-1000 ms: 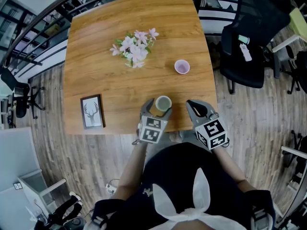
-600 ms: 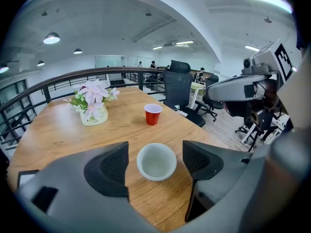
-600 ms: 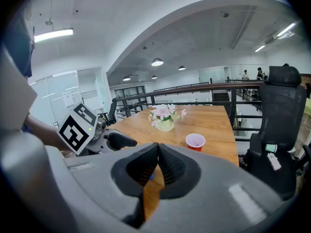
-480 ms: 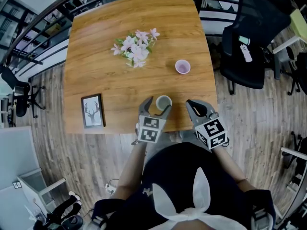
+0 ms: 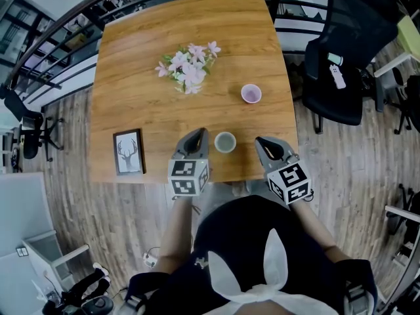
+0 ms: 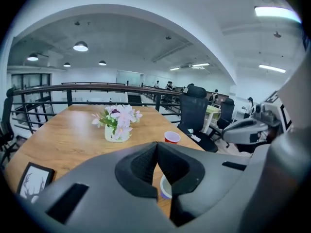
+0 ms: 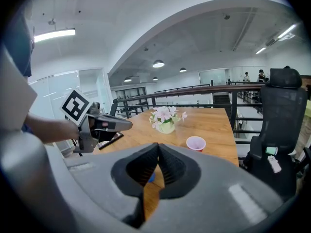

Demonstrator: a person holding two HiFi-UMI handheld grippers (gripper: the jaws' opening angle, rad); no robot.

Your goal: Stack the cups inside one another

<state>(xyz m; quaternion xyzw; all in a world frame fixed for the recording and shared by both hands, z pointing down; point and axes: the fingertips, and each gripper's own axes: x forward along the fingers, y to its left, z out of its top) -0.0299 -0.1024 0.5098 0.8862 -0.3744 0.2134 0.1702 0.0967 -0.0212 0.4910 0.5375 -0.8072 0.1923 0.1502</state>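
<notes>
— Cups: where did the two stand?
— Apart on the table [image 5: 131,77], neither inside the other. The near cup [image 5: 225,142] stood upright by the front edge, between the two grippers. The far cup [image 5: 251,94] was further back and slightly right, to the right of the flowers [image 5: 189,69].
— And the left gripper?
— The left gripper [image 5: 199,136] hung just left of the near cup, apparently not touching it. Its jaws had just been closing and met with nothing between them. Its own view showed only the cup's rim beyond the tips.
— The right gripper?
— The right gripper [image 5: 259,140] sat near the same cup on its right, jaws likewise pressed together on nothing.
— So which step was in hand?
— Probably the very start, since no cup was gripped or lifted. The next move would call for one gripper to spread its jaws and take a cup by its wall. It would then have to carry the cup over the other and lower it straight in, mouth up, without squashing it.
</notes>
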